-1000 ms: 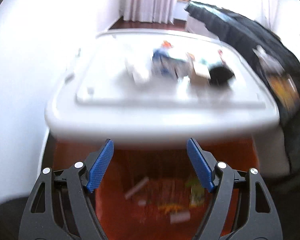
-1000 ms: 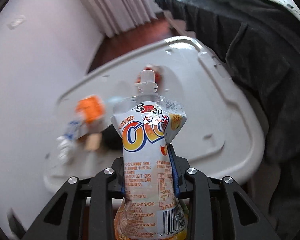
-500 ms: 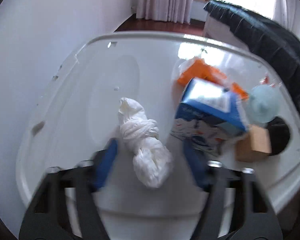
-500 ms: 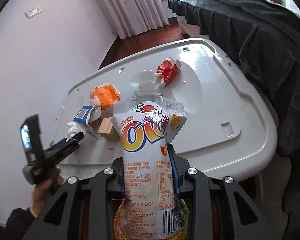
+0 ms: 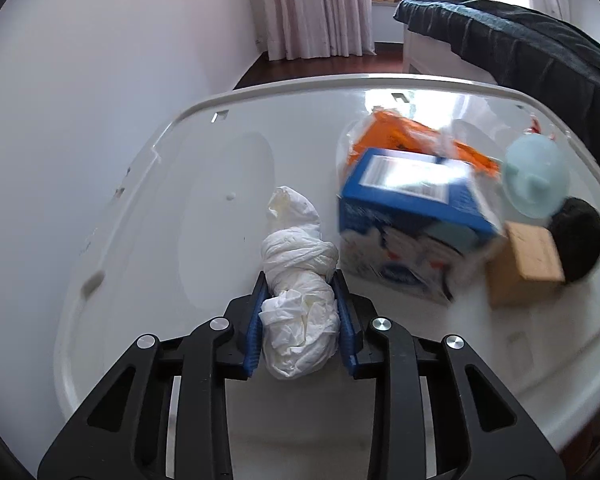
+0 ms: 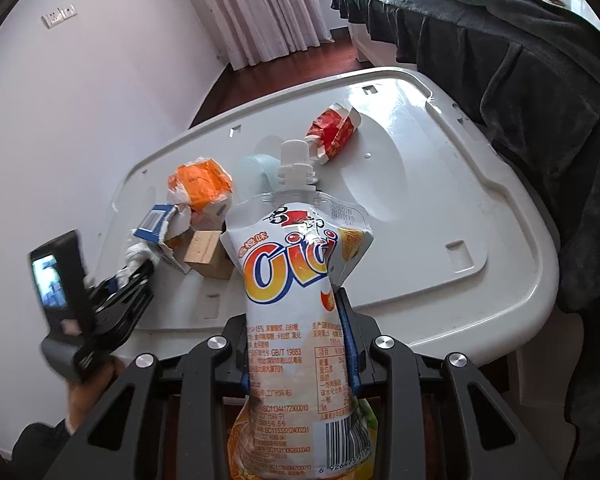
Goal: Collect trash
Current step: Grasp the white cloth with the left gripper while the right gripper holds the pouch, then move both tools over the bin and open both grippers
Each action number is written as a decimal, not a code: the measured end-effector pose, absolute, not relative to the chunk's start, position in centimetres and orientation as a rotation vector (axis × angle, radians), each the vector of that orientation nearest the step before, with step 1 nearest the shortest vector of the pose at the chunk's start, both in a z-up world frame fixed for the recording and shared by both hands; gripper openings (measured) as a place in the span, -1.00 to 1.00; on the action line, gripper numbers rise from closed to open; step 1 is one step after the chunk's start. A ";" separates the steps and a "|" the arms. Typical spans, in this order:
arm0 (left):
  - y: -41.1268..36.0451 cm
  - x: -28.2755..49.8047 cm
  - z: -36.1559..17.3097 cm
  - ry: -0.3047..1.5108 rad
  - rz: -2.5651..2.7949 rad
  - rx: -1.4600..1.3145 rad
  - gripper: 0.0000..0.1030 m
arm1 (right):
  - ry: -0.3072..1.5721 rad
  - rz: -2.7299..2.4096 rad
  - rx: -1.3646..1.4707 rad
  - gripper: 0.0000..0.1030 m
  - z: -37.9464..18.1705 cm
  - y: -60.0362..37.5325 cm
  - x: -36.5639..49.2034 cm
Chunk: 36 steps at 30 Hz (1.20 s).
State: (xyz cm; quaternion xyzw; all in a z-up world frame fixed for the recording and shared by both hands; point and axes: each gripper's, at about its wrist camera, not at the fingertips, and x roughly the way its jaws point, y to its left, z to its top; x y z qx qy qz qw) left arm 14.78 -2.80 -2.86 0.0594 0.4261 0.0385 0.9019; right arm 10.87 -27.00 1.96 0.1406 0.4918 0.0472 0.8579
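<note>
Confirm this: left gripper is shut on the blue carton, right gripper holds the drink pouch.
Not quite. In the left wrist view the left gripper is shut on the crumpled white tissue; the blue carton sits beside it on the table. The right gripper does hold the drink pouch.

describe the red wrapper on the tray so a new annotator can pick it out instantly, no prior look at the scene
Start at the big white plastic tray beside the dark blanket. The trash clusters at its left; the red wrapper lies apart, farther back, just right of the spout of the drink pouch in the right gripper. It is the only red piece, crumpled, with white torn edges.
</note>
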 end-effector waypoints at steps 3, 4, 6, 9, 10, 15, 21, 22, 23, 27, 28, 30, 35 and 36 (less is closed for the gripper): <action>-3.4 12.6 -0.9 0.852 0.051 0.135 -0.43 | 1.039 0.092 0.294 -0.36 1.7 -26.8 11.0; -3.5 11.8 -0.1 0.840 0.044 0.134 -0.43 | 1.042 0.092 0.295 -0.36 1.6 -26.8 11.0; -3.7 9.7 1.9 0.819 0.033 0.124 -0.43 | 1.046 0.089 0.293 -0.36 1.4 -26.5 10.9; -3.8 7.2 4.3 0.795 0.015 0.109 -0.43 | 1.035 0.080 0.275 -0.36 1.3 -26.0 10.6; -3.9 6.2 4.9 0.789 0.008 0.106 -0.43 | 1.026 0.081 0.267 -0.36 1.4 -25.9 10.4; -4.4 1.3 7.2 0.758 -0.028 0.090 -0.42 | 0.956 0.137 0.213 -0.36 2.6 -24.3 7.7; -4.1 -4.0 6.1 0.800 -0.056 0.052 -0.42 | 0.906 0.194 0.177 -0.36 3.4 -22.8 2.1; -4.0 -4.7 5.4 0.822 -0.063 0.038 -0.42 | 0.915 0.204 0.180 -0.36 3.2 -22.6 0.5; -3.9 -5.2 4.8 0.840 -0.070 0.029 -0.42 | 0.920 0.207 0.180 -0.36 3.0 -22.4 -0.4; -3.6 -6.7 0.9 0.948 -0.085 -0.004 -0.42 | 0.994 0.202 0.183 -0.36 0.7 -21.7 -4.3; -3.4 -6.7 -0.7 0.999 -0.085 -0.019 -0.42 | 1.016 0.201 0.190 -0.36 0.2 -21.7 -4.6; -3.3 -7.1 -2.9 1.062 -0.088 -0.024 -0.42 | 1.098 0.192 0.213 -0.35 -1.9 -21.7 -5.0; -3.0 -6.5 -8.1 1.190 -0.047 0.026 -0.42 | 1.245 0.133 0.199 -0.35 -5.8 -21.5 -4.6; -2.8 -6.2 -8.6 1.214 -0.046 0.012 -0.42 | 1.263 0.131 0.207 -0.35 -6.3 -21.4 -4.4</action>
